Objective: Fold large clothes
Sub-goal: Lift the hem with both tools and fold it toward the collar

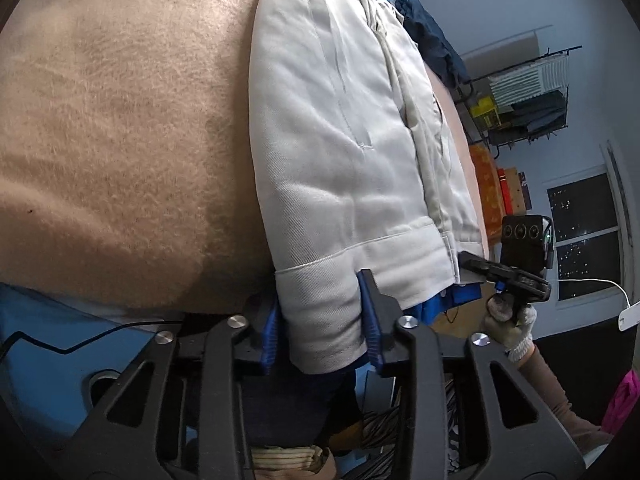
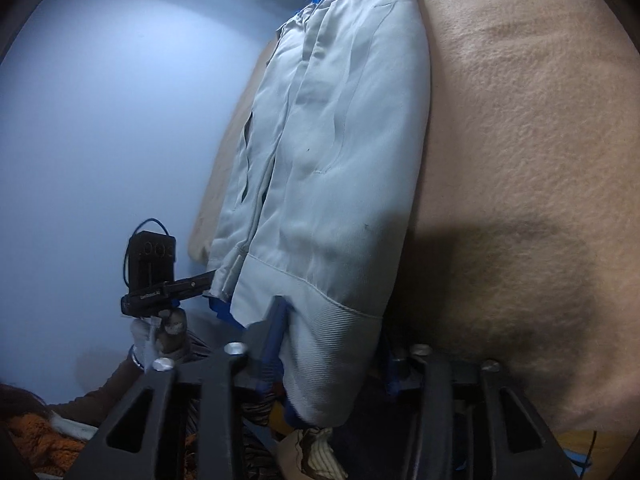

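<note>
A large off-white jacket (image 1: 344,128) with blue lining lies lengthwise on a beige fleece blanket (image 1: 120,120). My left gripper (image 1: 322,320) has its blue-padded jaws around one corner of the jacket's ribbed hem, fabric bunched between them. My right gripper (image 2: 332,344) has its jaws around the opposite hem corner of the same jacket (image 2: 336,152). Each gripper shows in the other's view, held in a gloved hand: the right gripper (image 1: 472,262) at the hem's far corner, the left gripper (image 2: 204,276) likewise.
The blanket (image 2: 520,160) covers the bed. A dark blue garment (image 1: 432,36) lies at the far end. A black wire rack (image 1: 528,92) with folded items, orange boxes (image 1: 488,184) and a dark window (image 1: 584,232) stand beyond the bed. A plain wall (image 2: 100,120) is behind.
</note>
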Tool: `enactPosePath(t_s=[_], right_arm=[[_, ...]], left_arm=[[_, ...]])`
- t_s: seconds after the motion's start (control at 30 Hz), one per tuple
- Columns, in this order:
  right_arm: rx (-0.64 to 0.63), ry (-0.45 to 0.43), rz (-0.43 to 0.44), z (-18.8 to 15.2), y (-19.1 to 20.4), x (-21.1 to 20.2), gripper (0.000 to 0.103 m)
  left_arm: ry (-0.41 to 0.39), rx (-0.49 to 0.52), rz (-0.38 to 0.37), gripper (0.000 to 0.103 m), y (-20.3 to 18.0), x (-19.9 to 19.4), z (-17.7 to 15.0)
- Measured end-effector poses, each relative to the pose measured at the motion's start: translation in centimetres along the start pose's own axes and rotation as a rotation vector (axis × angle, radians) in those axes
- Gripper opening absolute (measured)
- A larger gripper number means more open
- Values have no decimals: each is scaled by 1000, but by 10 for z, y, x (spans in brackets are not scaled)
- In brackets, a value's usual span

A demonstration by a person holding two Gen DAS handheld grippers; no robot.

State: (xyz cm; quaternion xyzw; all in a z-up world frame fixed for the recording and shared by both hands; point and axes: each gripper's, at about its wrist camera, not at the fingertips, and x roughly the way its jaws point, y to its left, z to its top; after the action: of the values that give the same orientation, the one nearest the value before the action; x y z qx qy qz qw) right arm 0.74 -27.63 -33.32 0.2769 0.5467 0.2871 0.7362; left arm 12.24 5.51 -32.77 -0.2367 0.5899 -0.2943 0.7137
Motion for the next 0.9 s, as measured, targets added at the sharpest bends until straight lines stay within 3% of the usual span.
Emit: enactPosePath(t_s=[0.1,0.43,0.63,0.9], right_arm=[[1,-24,14,1,8,-4,20],[-5,-176,109,25,33,-31,17],[21,-260,112,60,42,-43,16],[32,-313,29,123,43,-37,16]], left_arm=[[-26,14,-19,29,-7,-8,0],[-169,-26,-166,26,-30,-48,32],[-233,0,-157,26,-50,-56,70],[-273,-6,-104,25,-55,-41,129]])
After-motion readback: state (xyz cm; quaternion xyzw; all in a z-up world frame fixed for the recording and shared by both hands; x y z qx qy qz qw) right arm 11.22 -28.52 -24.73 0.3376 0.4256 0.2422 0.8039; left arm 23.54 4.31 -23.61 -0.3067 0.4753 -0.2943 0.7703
